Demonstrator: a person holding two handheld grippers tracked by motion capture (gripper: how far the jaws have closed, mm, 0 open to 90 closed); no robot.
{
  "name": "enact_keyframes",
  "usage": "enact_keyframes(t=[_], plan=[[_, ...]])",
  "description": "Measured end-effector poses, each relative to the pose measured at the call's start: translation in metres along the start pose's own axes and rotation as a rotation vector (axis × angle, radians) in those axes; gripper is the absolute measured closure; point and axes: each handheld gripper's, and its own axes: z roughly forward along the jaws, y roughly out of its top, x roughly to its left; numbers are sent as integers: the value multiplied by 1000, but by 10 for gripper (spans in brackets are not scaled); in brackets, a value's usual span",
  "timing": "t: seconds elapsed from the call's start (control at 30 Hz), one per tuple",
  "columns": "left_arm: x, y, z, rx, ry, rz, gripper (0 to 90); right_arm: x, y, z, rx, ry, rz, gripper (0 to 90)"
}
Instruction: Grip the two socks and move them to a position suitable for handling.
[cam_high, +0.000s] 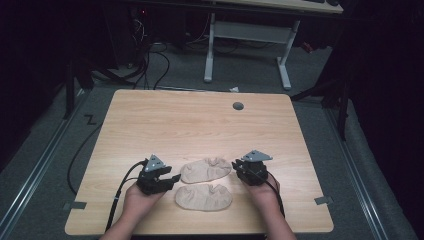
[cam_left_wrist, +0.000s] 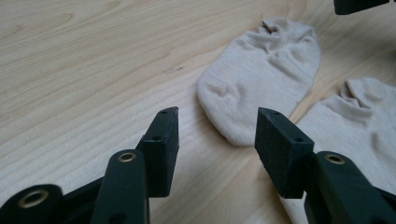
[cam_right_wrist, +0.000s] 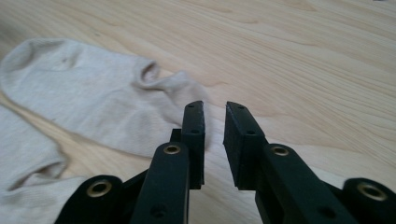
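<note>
- Two beige ankle socks, the far sock (cam_high: 205, 169) and the near sock (cam_high: 203, 196), are laid side by side on the desk (cam_high: 150, 120).
- The socks are flanked by the left hand-held gripper (cam_high: 172, 178), jaws spread wide, and the right hand-held gripper (cam_high: 235, 165), jaws narrowly parted.

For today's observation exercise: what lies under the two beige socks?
Both socks, the far sock and the near sock, lie flat on the wooden table. The wood beneath them is covered, so anything tucked underneath can't be seen.
</note>
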Motion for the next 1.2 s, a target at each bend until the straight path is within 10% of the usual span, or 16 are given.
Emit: enact_keyframes(t=[0.63, 0.87, 1.2], plan=[[0, 1, 32, 69, 9, 18, 699, 7, -3, 33, 64, 65, 28, 650], [-5, 1, 34, 70, 17, 52, 866, 14, -3, 32, 67, 75, -18, 844], [-8, 9, 15, -35, 19, 56, 867, 18, -1, 6, -35, 64, -11, 857]])
